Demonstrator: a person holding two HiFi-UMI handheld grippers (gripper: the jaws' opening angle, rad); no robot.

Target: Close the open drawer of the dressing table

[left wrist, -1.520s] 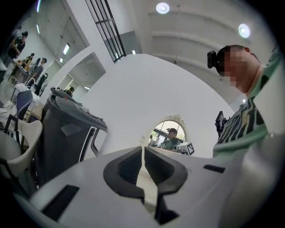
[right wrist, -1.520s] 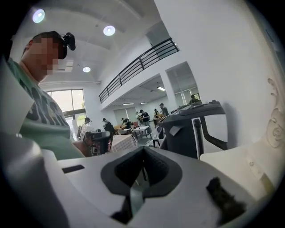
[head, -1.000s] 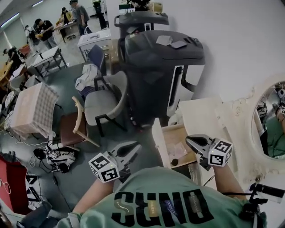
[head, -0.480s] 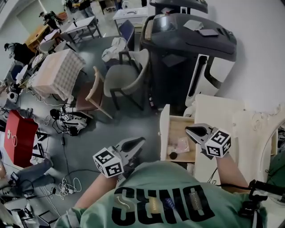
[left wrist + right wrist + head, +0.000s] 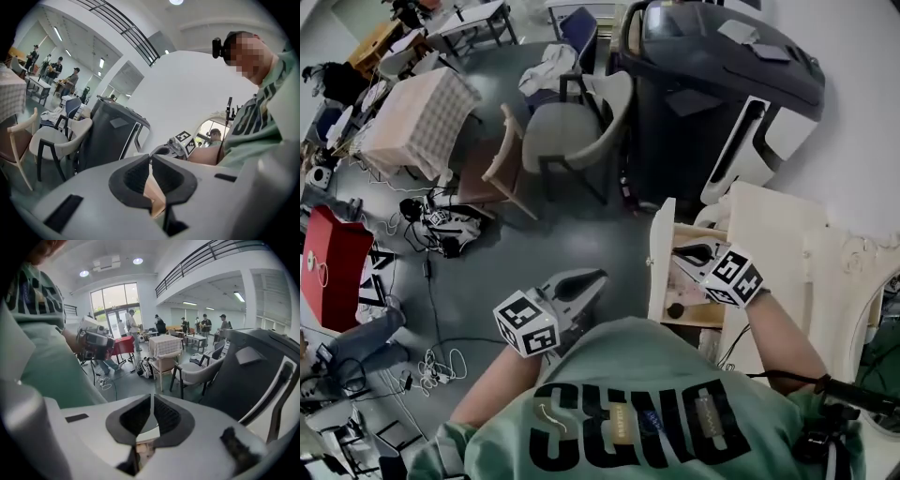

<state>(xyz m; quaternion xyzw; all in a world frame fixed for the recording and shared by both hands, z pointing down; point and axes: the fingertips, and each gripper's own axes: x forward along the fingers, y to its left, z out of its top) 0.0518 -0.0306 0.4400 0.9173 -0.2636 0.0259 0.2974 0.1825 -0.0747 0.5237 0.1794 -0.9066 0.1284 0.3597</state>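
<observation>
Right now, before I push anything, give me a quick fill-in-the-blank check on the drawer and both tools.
1. The dressing table's drawer stands ___.
2. The right tool hangs over the drawer with its jaws ___.
3. The left tool is off to the drawer's side, over the grey ___.
4. A small dark round thing lies ___ the drawer.
Missing words: open; shut; floor; inside

Pale green T-shirt (image 5: 637, 412), dark lettering; left hand-held gripper (image 5: 595, 278) and right hand-held gripper (image 5: 681, 251) grey, with marker cubes (image 5: 526, 323).
</observation>
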